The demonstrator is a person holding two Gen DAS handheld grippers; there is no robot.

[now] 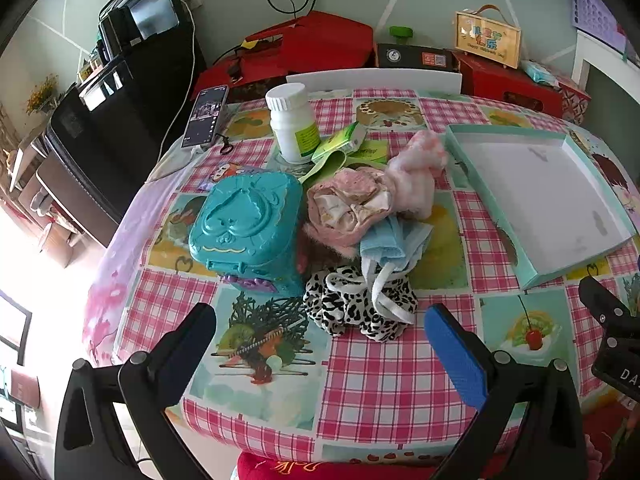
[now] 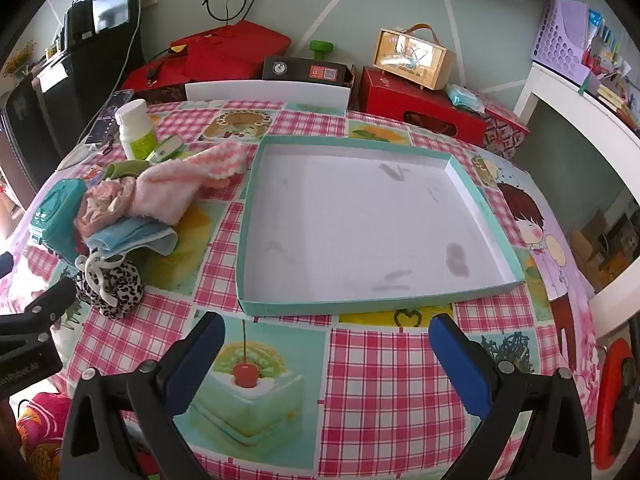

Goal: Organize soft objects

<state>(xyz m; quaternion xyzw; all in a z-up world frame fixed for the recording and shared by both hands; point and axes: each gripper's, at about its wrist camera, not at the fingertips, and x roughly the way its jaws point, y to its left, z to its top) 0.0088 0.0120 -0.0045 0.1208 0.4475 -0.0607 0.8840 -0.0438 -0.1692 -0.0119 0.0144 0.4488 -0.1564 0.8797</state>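
Observation:
A heap of soft things lies mid-table: a leopard-print cloth (image 1: 356,312) (image 2: 116,288) nearest me, a blue face mask (image 1: 394,242) (image 2: 132,240) on it, a pink crumpled cloth (image 1: 348,204) (image 2: 104,200) and a fluffy pink sock (image 1: 416,172) (image 2: 180,180) behind. A shallow teal box lid (image 1: 532,272) (image 2: 348,306) with a white inside lies empty to the right. My left gripper (image 1: 320,336) hangs open just short of the leopard cloth, holding nothing. Over the tablecloth in front of the lid, my right gripper (image 2: 326,344) is open and holds nothing.
A teal plastic case (image 1: 248,224) stands left of the heap. Behind it are a white bottle (image 1: 292,120), a green carton (image 1: 340,142) and a phone (image 1: 206,116). Red boxes (image 2: 420,104) and a white chair back (image 2: 268,92) line the table's far edge.

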